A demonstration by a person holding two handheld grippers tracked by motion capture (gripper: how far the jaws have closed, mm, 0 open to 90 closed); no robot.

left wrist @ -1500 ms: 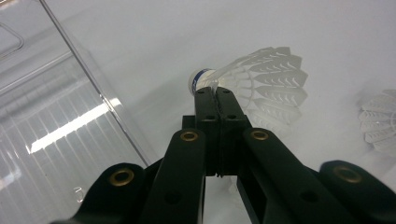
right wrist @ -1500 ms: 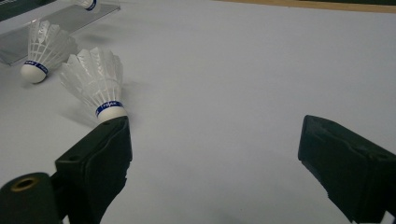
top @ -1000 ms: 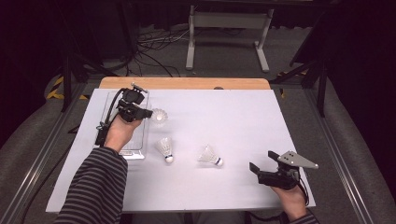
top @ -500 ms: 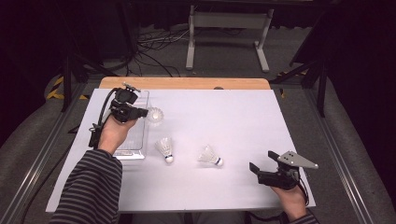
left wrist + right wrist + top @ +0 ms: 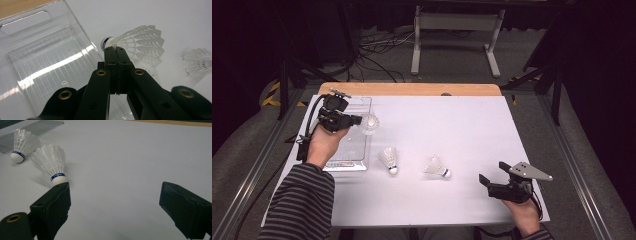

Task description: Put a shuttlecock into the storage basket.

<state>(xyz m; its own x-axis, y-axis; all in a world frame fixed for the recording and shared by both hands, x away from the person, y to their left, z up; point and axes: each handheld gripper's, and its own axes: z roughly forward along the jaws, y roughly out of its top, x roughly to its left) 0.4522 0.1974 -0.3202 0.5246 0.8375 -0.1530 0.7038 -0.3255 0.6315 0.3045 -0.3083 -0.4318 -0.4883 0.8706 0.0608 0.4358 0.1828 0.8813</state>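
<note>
Three white feathered shuttlecocks with blue-banded cork tips are in play around one landmark, the clear plastic rectangular tray [image 5: 343, 152] lying at the left side of the white-topped bench [image 5: 462, 130]. The left tongs [image 5: 360, 120] are pressed together on the first white shuttlecock [image 5: 370, 123], pinching a thin part of it just behind the cork tip; in the left gripper view the two black jaws meet with almost no gap and the feather skirt [image 5: 142, 41] fans out beyond them, to the right of the tray's wall [image 5: 82, 37]. From the high view this shuttlecock is held at the tray's right-hand edge, near its far end; whether it hangs over the tray's inside or just outside the rim I cannot tell.

A second white shuttlecock [image 5: 388, 160] lies on the bench just right of the tray's near corner, cork tip toward the person. The third white shuttlecock [image 5: 436, 166] lies farther right of the tray, apart from the second, its cork tip pointing toward the right tongs [image 5: 491, 183]. Those right tongs are spread wide with nothing between them, well to the right of the tray near the bench's front edge; in the right gripper view the third shuttlecock's cork [image 5: 59, 179] sits just beyond the left jaw.
</note>
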